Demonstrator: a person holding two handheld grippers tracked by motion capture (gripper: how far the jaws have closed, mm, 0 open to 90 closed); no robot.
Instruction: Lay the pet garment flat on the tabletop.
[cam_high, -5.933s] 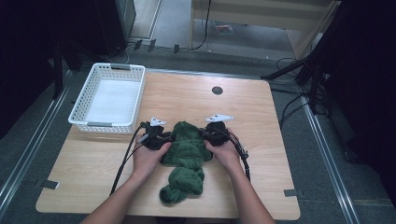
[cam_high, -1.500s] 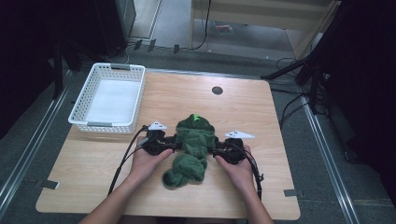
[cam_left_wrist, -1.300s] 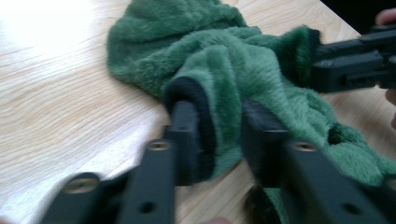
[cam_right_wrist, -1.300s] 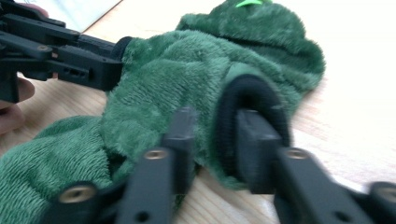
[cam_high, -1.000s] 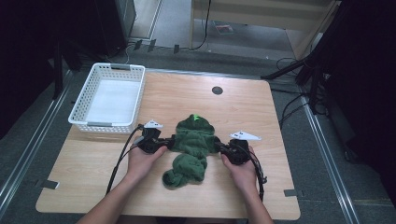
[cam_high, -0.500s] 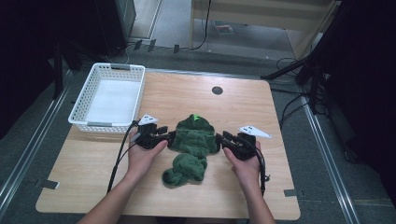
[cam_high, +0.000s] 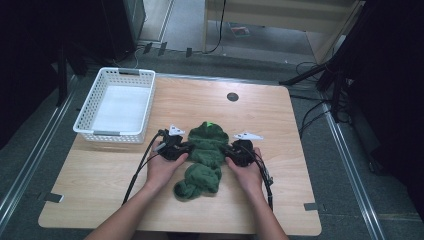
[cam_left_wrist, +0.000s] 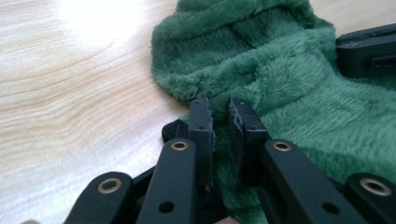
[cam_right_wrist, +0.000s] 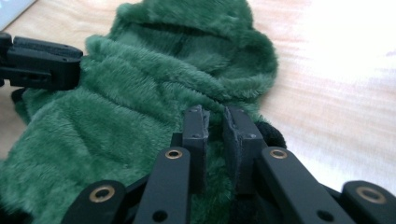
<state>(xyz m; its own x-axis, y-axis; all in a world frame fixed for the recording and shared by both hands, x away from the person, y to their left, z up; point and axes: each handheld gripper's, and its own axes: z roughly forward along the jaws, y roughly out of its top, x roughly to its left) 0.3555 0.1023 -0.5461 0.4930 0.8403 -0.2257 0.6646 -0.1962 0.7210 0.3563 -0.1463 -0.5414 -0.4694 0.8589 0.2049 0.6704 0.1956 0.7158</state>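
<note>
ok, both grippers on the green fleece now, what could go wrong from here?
1. Left gripper and right gripper, jaws just closing, pinch only thin folds of the green fleece garment; the pile may slip out.
2. Its lower end lies bunched, so a pull could drag it crooked.

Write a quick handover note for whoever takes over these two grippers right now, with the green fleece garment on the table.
Left gripper: jaws just been closing, pinching a fold at one side of the green fleece garment.
Right gripper: same, closing on fleece at the opposite side.
Garment lies mid-table, hood end away from the person, lower end bunched near the front edge.
White basket stands empty at the far left.
Done: sides gripped. Left: probably finish folding, then move it.
</note>
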